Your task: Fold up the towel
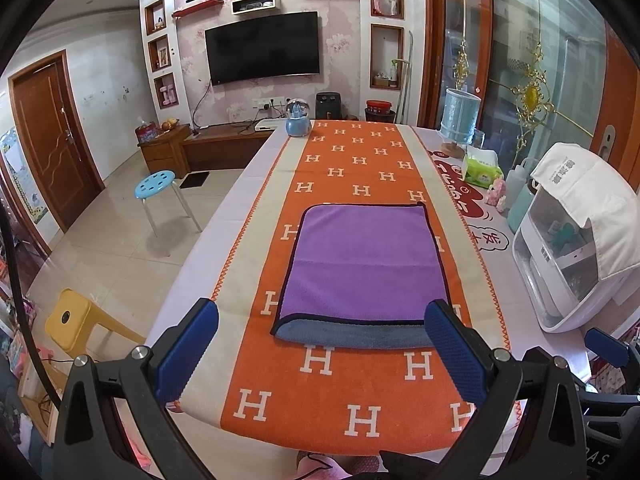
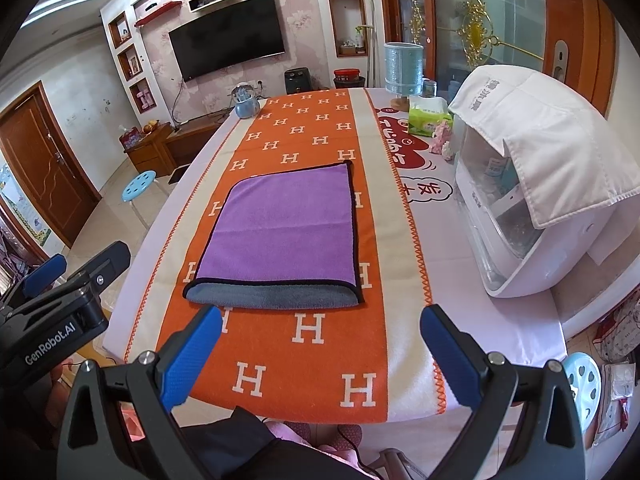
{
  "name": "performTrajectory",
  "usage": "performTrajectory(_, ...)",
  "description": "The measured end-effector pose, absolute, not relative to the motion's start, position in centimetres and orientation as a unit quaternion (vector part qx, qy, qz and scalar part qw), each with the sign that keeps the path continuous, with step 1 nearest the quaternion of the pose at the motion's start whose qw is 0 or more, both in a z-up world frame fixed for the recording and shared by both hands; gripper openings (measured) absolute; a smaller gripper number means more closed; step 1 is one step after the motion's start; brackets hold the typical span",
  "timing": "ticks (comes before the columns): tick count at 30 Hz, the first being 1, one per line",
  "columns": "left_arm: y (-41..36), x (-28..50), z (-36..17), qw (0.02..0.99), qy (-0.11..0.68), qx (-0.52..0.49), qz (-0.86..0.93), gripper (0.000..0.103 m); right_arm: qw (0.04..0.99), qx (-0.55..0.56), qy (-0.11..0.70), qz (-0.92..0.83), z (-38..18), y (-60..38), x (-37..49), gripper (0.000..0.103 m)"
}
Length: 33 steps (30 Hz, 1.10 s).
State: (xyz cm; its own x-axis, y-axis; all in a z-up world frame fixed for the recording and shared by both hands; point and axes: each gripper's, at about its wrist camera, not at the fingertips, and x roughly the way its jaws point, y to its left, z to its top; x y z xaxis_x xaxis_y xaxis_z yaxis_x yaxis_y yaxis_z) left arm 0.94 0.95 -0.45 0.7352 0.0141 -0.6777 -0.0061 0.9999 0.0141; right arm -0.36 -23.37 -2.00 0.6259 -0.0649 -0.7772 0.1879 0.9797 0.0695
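Purple towel [image 1: 362, 264] lies folded once; left gripper [image 1: 322, 346] and right gripper [image 2: 320, 354] spread, empty. We should pinch both near corners evenly.

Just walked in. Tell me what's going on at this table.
A person holds a two-finger gripper in each hand over a table covered by an orange H-patterned runner. The purple towel lies flat on it, already folded over once, its grey underside showing at the near edge. The left gripper and right gripper are both open and hover just short of that near edge, touching nothing.
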Motion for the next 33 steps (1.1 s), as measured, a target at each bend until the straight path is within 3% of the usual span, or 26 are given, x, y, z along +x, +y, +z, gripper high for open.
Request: performTrajectory(33,7.3,3.6,-2.6,0.895,0.431,0.038,-0.106,0.102,0.872,0.136,0.443,-0.161,-2.8,-18.2,-1.4,0.099)
